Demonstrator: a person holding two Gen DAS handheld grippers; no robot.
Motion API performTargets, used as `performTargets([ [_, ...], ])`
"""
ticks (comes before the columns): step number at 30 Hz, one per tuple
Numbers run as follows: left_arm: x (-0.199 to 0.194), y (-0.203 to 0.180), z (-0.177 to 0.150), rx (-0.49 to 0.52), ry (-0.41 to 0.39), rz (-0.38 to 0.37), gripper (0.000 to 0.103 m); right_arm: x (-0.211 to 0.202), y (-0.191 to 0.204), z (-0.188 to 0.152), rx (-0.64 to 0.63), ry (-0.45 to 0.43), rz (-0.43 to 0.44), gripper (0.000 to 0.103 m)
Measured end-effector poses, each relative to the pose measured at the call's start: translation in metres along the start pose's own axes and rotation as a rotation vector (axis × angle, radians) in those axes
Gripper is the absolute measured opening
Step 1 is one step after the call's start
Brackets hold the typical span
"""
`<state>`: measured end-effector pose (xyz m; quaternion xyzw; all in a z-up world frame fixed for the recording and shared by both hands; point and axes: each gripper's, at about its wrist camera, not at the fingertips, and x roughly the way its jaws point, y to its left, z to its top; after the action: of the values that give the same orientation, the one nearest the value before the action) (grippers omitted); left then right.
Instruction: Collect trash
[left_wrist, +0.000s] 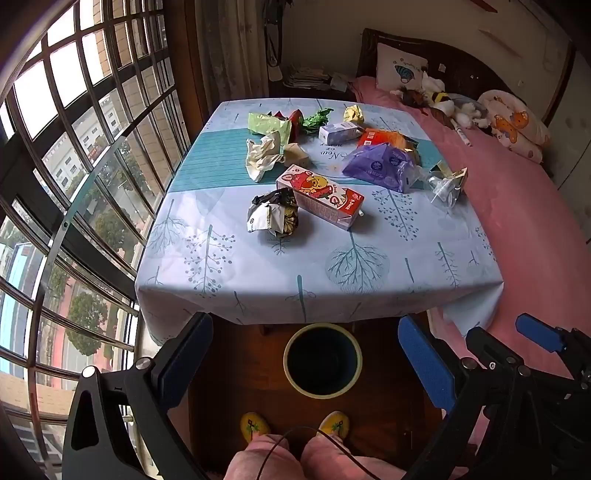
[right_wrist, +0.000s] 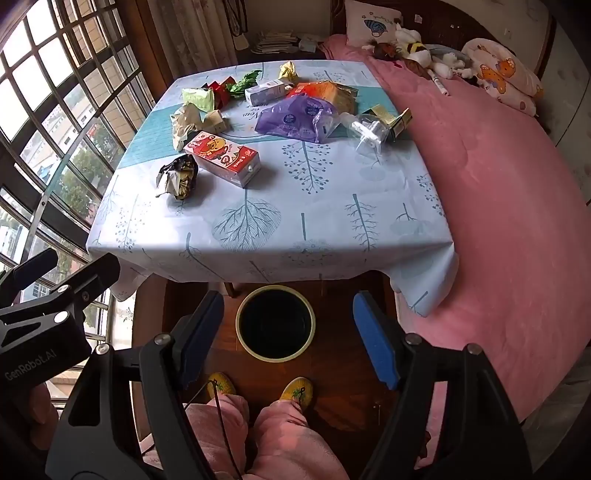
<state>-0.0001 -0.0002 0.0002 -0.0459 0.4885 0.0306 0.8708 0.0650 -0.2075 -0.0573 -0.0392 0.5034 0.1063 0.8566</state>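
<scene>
Scene: person stands at a table (left_wrist: 332, 266) w/ patterned cloth, a gripper in each hand, both tilted down over the bin (left_wrist: 322, 360).
Left gripper (left_wrist: 306, 354): jaws spread wide, nothing btwn the pads.
Right gripper (right_wrist: 288, 332): also released, empty; bin mouth shows btwn its fingers.
Trash: all on the tabletop, ahead of and above both sets of fingertips, none in hand.
Nearest pieces: crumpled foil wrapper (left_wrist: 273, 216), just beyond it the red juice carton (left_wrist: 319, 195), the two just beside each other.
Carton axis: long side runs diagonally, far-left to near-right of the fingers; judged to want a wrist turn so the pads close across its narrow width.
Nearer hand: wrapper lies straight ahead of the left fingers, left of the right ones; left looks the better placed.
Further off: purple bag (left_wrist: 376, 164), clear plastic (left_wrist: 445, 186), crumpled paper (left_wrist: 264, 153), well apart from either gripper.
In the way: table's near edge; open cloth past it.
Bin: on floor below the fingers, by the person's yellow slippers (left_wrist: 255, 424).
</scene>
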Motion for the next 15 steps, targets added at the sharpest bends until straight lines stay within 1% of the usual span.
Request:
performTargets([
  [10,-0.0016,0.0013,0.0026,-0.001,-0.003,0.0,0.101,0.0004,-0.0004,0.0016,-0.003,0.0,0.01,0.071],
  [15,-0.0024,0.0013,0.0063,0.003,-0.005,0.004,0.101,-0.0006,0.0059,0.0052,-0.007,-0.001,0.014,0.071],
])
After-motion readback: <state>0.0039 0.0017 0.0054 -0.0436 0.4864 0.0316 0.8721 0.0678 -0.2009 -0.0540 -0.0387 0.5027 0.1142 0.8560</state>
